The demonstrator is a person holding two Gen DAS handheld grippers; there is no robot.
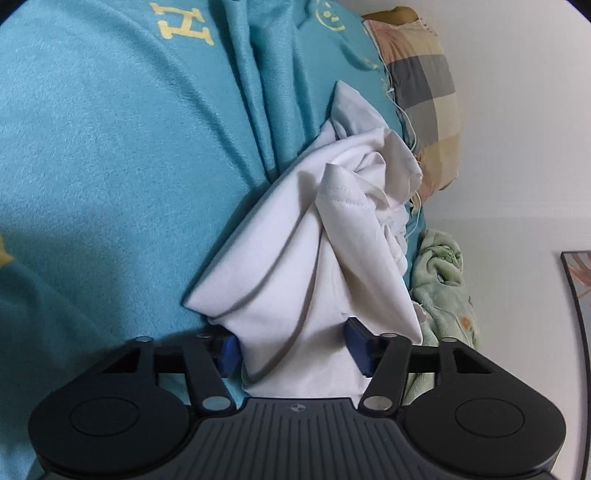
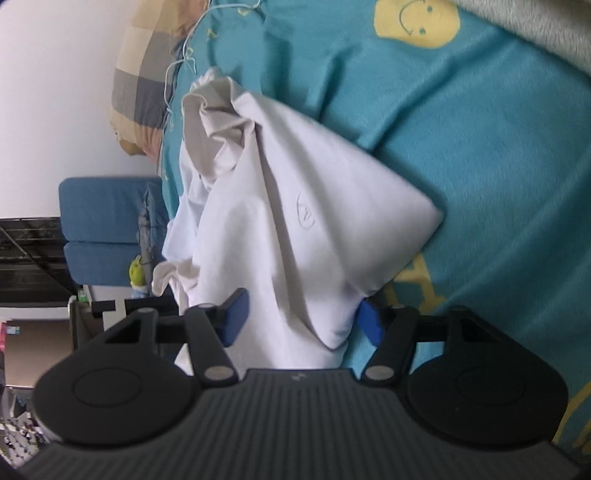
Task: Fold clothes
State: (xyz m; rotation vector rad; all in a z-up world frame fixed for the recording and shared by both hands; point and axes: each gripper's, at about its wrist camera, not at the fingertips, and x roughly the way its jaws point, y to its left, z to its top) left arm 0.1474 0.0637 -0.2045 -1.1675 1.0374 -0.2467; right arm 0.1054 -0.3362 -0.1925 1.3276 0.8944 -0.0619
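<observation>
bed cover: blue-green blanket (image 1: 110,166) with yellow smiley faces (image 2: 416,23) and letters | pillow: checked pillow (image 1: 424,96) at the blanket's far edge, by the white wall | green fuzzy blanket (image 1: 439,280) just past the edge | blue chair (image 2: 103,225) off the side

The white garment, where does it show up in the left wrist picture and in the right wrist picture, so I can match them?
Left wrist: the white garment runs from centre down between the left gripper fingers.
Right wrist: it fills the centre, bunched at upper left, reaching down between the right gripper fingers.
Shared landmark: the checked pillow, upper right in the left view, upper left in the right.
</observation>
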